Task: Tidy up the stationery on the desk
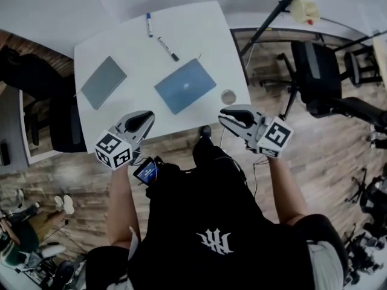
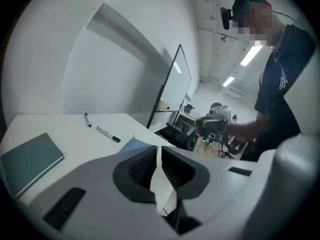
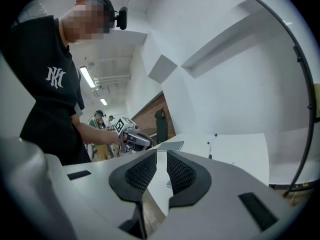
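On the white desk (image 1: 133, 47) lie a blue-capped marker (image 1: 149, 24), a black-capped marker (image 1: 168, 48), a grey notebook (image 1: 103, 82) and a blue notebook (image 1: 185, 85). My left gripper (image 1: 145, 116) hovers over the desk's front edge, left of the blue notebook, jaws together and empty. My right gripper (image 1: 225, 113) hangs just off the front right corner, only a thin slit between its jaws, holding nothing. The left gripper view shows the left gripper (image 2: 159, 151), both markers (image 2: 108, 134) and the grey notebook (image 2: 30, 160). The right gripper (image 3: 161, 156) faces across the desk.
A small round tin (image 1: 228, 96) sits at the desk's front right corner. A black office chair (image 1: 314, 71) stands to the right, another dark chair (image 1: 54, 113) to the left. A black slanted pole (image 1: 272, 17) rises beyond the right edge. People stand at lower left (image 1: 18, 234).
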A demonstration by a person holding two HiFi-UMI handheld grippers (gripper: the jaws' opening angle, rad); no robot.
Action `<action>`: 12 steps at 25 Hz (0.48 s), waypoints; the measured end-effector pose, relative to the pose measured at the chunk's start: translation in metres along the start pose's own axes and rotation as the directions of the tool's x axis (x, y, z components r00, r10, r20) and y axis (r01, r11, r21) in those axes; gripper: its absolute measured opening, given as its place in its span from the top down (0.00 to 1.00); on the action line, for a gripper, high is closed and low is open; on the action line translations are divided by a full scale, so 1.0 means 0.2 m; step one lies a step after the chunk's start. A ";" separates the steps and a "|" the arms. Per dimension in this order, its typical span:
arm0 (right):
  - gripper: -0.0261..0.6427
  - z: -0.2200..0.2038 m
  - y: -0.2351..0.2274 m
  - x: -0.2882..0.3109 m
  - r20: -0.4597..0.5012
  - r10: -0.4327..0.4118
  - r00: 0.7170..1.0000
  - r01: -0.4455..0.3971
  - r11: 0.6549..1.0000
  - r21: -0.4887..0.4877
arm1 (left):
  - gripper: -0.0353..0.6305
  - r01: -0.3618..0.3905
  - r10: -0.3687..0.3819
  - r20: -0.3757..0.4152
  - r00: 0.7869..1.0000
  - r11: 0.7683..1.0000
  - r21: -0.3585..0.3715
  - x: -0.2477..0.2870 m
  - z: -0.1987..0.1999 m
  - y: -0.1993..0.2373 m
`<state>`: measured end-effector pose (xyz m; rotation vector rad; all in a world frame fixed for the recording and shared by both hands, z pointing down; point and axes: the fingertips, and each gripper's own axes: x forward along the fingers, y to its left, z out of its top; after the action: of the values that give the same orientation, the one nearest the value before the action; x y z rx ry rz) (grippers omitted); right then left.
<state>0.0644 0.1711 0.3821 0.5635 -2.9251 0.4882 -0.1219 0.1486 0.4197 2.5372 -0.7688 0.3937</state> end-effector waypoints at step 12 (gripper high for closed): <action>0.75 0.00 -0.33 0.23 -0.192 0.175 0.966 -0.195 0.977 -0.091 | 0.81 -0.075 0.076 -0.095 0.993 0.997 0.016 0.29 -0.01 0.21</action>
<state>0.0466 0.0976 0.4097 0.2188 -2.8178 0.3748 -0.1004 0.0922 0.4583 2.4855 -0.8300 0.5427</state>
